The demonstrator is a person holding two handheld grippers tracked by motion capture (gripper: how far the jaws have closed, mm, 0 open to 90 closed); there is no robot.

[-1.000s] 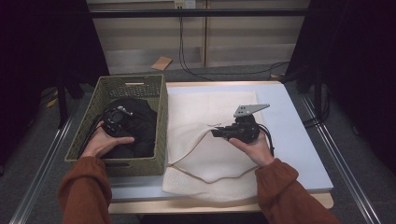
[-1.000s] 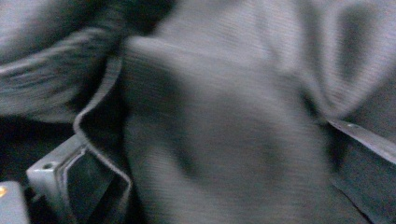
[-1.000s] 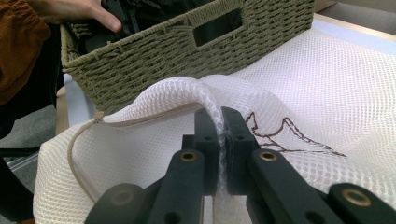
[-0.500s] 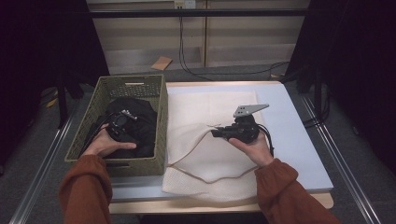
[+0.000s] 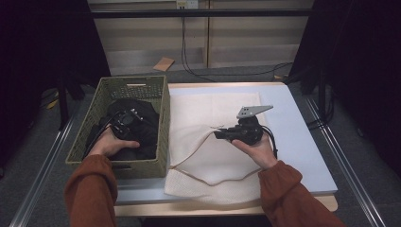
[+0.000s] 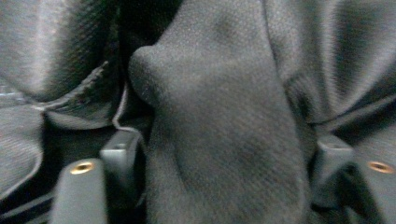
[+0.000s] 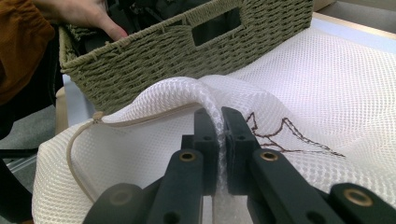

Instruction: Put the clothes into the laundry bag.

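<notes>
Reaching into woven basket (image 5: 163, 124) at table's left edge, left gripper (image 5: 124, 119) just closing around black garment (image 6: 224, 121), fold between jaws. Right gripper (image 7: 219, 128) clamped on white mesh bag (image 5: 208, 156) beside basket; bare table (image 5: 302, 142) at right.

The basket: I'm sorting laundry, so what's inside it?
The basket holds crumpled dark clothing, with the left claw in it. Anything under the clothing is covered.

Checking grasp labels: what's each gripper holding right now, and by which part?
Right gripper: shut on the white mesh bag, pinching a raised fold of its upper layer by the opening. Left gripper: jaws just closing around a fold of the black garment in the basket; grip unconfirmed.
</notes>
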